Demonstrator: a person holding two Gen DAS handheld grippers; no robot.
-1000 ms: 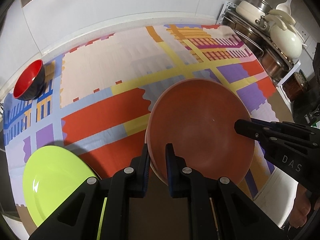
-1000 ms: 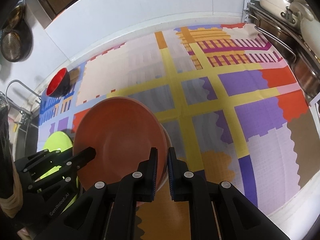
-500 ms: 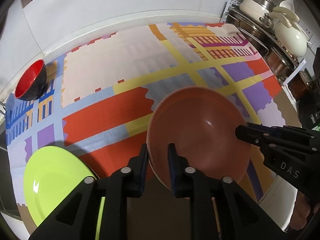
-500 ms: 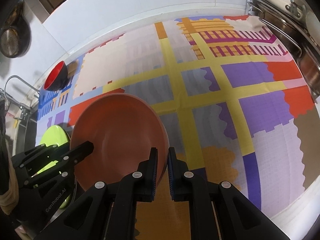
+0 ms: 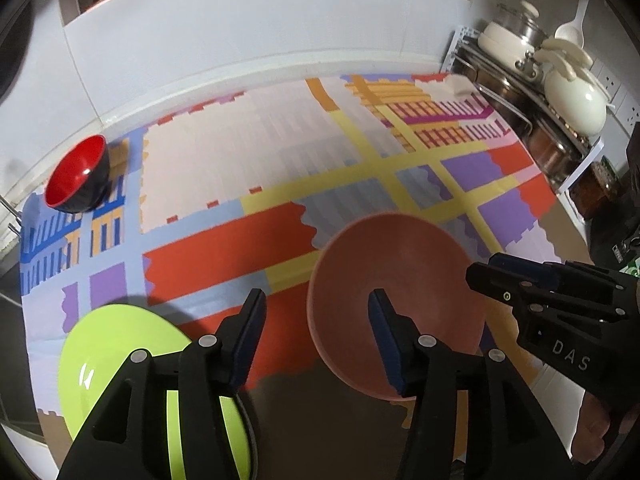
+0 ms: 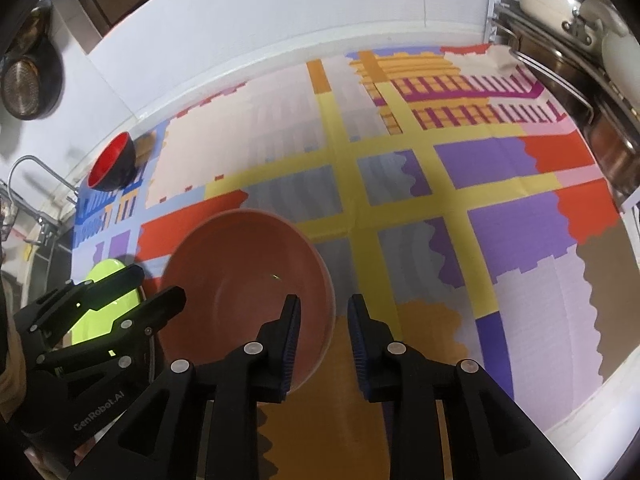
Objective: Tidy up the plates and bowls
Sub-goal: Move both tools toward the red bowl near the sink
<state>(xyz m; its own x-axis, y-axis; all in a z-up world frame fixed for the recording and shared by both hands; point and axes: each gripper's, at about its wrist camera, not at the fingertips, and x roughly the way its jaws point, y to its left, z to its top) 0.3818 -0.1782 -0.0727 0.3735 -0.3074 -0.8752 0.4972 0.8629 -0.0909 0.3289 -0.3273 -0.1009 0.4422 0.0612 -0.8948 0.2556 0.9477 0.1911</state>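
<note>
A terracotta plate [image 5: 396, 300] lies on the patterned cloth near the counter's front edge; it also shows in the right wrist view [image 6: 244, 284]. My left gripper [image 5: 316, 316] is open, its fingers either side of the plate's left rim, not touching. My right gripper [image 6: 322, 320] is open, astride the plate's right rim. A lime green plate [image 5: 120, 356] lies at the front left. A red and black bowl [image 5: 78, 174] stands at the far left, also in the right wrist view [image 6: 112, 166].
A rack with pots and white cookware [image 5: 560, 92] stands along the right edge. A white wall [image 5: 260, 40] runs behind the patterned cloth [image 5: 280, 152]. A pan [image 6: 28, 84] hangs at the left by a faucet [image 6: 36, 172].
Both grippers have opened and let go of the terracotta plate, which now lies on the cloth. Both have drawn back slightly.
</note>
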